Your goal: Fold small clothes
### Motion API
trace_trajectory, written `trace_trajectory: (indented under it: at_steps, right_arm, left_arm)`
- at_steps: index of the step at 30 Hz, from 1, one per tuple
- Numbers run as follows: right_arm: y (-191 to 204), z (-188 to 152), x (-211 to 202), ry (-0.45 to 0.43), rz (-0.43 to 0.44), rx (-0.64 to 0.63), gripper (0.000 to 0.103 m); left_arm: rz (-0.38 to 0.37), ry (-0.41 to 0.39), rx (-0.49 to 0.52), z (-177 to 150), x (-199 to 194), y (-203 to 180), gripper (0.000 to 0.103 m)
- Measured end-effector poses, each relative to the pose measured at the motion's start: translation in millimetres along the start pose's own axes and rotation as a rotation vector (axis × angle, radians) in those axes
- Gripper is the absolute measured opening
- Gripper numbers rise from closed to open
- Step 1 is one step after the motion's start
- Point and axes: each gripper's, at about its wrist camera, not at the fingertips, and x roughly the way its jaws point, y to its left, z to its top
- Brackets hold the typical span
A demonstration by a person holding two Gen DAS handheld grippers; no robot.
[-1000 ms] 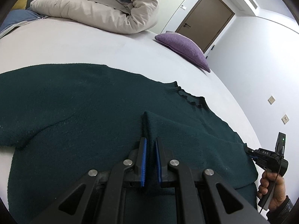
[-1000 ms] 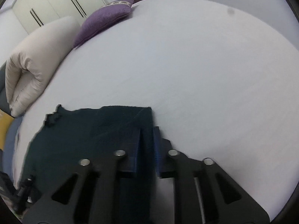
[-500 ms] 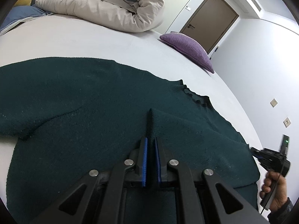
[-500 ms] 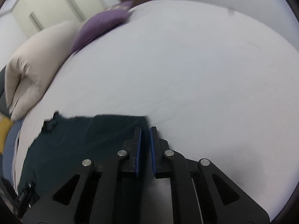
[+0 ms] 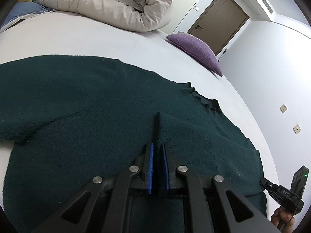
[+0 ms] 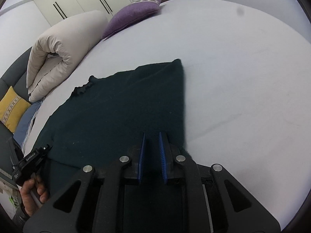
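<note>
A dark green knit sweater (image 5: 97, 106) lies spread on the white bed (image 5: 77, 35), its frilled neck (image 5: 204, 99) toward the purple pillow. My left gripper (image 5: 157, 145) pinches a raised ridge of the sweater's body between its blue pads, and its jaws are starting to part. My right gripper (image 6: 152, 136) hovers over the sweater (image 6: 116, 106) near its straight folded right edge (image 6: 183, 97). Its jaws are opening, the knit lies flat beneath them and the pads do not press on it. Each view shows the other gripper at the sweater's near edge, the right gripper (image 5: 279, 190) and the left gripper (image 6: 33, 155).
A rolled beige duvet (image 5: 108, 5) and a purple pillow (image 5: 196, 50) lie at the far side of the bed. A yellow cushion (image 6: 11, 108) rests at the left. White sheet (image 6: 243, 77) stretches to the right of the sweater. A brown door (image 5: 217, 21) stands beyond.
My right gripper has moved left from the sweater's right edge to over its body, and its jaws have parted. The left gripper has stayed put with the pinched ridge.
</note>
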Motion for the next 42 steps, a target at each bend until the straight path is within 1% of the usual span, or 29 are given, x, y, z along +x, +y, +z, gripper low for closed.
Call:
trace_trajectory:
  at_steps: [1,3,4,5,6,7,8,9,11,12,14,15,17,18,19,20,21,22,24,26,28,30,34,36,37,38,40,41,42]
  right_arm:
    - [-1.2,-3.5,-5.2,0.002,-0.008,-0.003,0.013]
    - [-3.1,-11.1,-19.1,0.005,-0.021,0.015,0.013]
    - [-3.5,-16.3,-31.4,-0.006,-0.036,0.023,0.014]
    - [-3.9,-19.7,-40.7,-0.018,-0.046,0.024,0.019]
    - [0.6,-25.3,-55.1,-0.045,-0.058,0.018,0.023]
    - [3.1,-29.9,-68.9,-0.070,-0.060,0.000,0.033]
    - [12.4,-36.0,-83.8,-0.108,-0.075,-0.028,0.046]
    - [25.2,-43.1,-99.9,-0.166,-0.087,-0.069,0.051]
    - [48.5,-53.2,-122.9,-0.254,-0.089,-0.131,0.070]
    - [62.9,-59.3,-133.5,-0.294,-0.079,-0.162,0.080]
    - [87.3,-66.1,-145.6,-0.342,-0.059,-0.206,0.092]
    - [102.4,-71.1,-152.4,-0.367,-0.027,-0.229,0.093]
    - [121.6,-73.8,-158.2,-0.368,0.044,-0.239,0.094]
    - [130.9,-75.2,-160.1,-0.363,0.077,-0.235,0.094]
    - [140.3,-77.0,-162.1,-0.358,0.109,-0.231,0.094]
    - [150.0,-79.5,-164.0,-0.352,0.147,-0.230,0.094]
    - [157.0,-81.7,-166.1,-0.339,0.177,-0.231,0.094]
    - [166.3,-84.6,-165.7,-0.309,0.219,-0.232,0.094]
    - [178.6,-91.3,-166.5,-0.266,0.275,-0.223,0.094]
    - [186.5,-98.1,-162.1,-0.218,0.325,-0.195,0.094]
    - [190.3,-105.6,-155.5,-0.169,0.360,-0.150,0.091]
    - [192.6,-112.8,-150.2,-0.132,0.375,-0.121,0.089]
    - [190.9,-119.5,-138.6,-0.102,0.383,-0.081,0.086]
    - [187.6,-119.5,-134.8,-0.097,0.383,-0.065,0.085]
    - [183.3,-117.0,-132.9,-0.097,0.382,-0.053,0.085]
    - [179.4,-116.9,-131.8,-0.097,0.379,-0.045,0.085]
    - [170.5,-116.1,-130.8,-0.096,0.369,-0.034,0.085]
    - [166.5,-115.2,-128.8,-0.096,0.367,-0.029,0.085]
    - [161.9,-116.4,-129.4,-0.096,0.365,-0.024,0.085]
  left_arm:
    - [-0.010,0.006,-0.007,0.7,0.1,0.2,0.013]
    - [-0.041,0.028,-0.030,5.0,-0.6,0.6,0.021]
    - [-0.053,0.039,-0.040,8.0,-3.2,-0.1,0.032]
    - [-0.045,0.036,-0.036,11.2,-9.2,-1.5,0.048]
    - [-0.034,0.017,-0.031,13.9,-18.0,-2.3,0.055]
    - [-0.020,-0.013,-0.041,17.9,-31.1,-0.8,0.067]
    - [-0.022,-0.037,-0.060,21.7,-43.6,2.5,0.072]
    - [-0.037,-0.062,-0.081,26.4,-58.6,7.2,0.072]
    - [-0.057,-0.114,-0.095,34.3,-94.0,19.2,0.072]
    - [-0.051,-0.143,-0.100,35.5,-112.4,27.5,0.072]
    - [-0.039,-0.182,-0.132,35.3,-143.5,49.7,0.072]
    - [-0.033,-0.202,-0.162,33.5,-159.7,64.9,0.072]
    - [-0.002,-0.240,-0.258,26.3,-191.7,106.0,0.072]
    - [0.012,-0.258,-0.337,18.9,-208.7,134.4,0.072]
    - [0.013,-0.270,-0.393,13.2,-218.5,152.4,0.072]
    - [0.021,-0.291,-0.485,2.9,-233.5,181.2,0.072]
    - [0.033,-0.301,-0.528,-2.3,-241.3,196.7,0.072]
    - [0.062,-0.317,-0.586,-11.7,-252.4,218.8,0.072]
    - [0.081,-0.329,-0.649,-22.8,-261.1,243.3,0.072]
    - [0.074,-0.339,-0.711,-29.7,-263.8,261.3,0.072]
    - [0.063,-0.352,-0.776,-36.6,-262.4,276.8,0.072]
    - [0.061,-0.359,-0.827,-40.1,-256.2,285.4,0.072]
    - [0.051,-0.414,-0.858,-28.2,-245.8,298.2,0.070]
    - [0.053,-0.438,-0.885,-18.7,-240.2,308.9,0.062]
    - [0.063,-0.442,-0.898,-13.2,-238.0,315.8,0.049]
    - [0.084,-0.441,-0.913,-10.1,-236.7,321.4,0.029]
    - [0.098,-0.430,-0.944,-6.9,-234.3,329.6,0.012]
    - [0.110,-0.426,-0.932,-3.8,-234.3,327.1,0.011]
    - [0.137,-0.425,-0.873,4.1,-235.3,316.2,0.010]
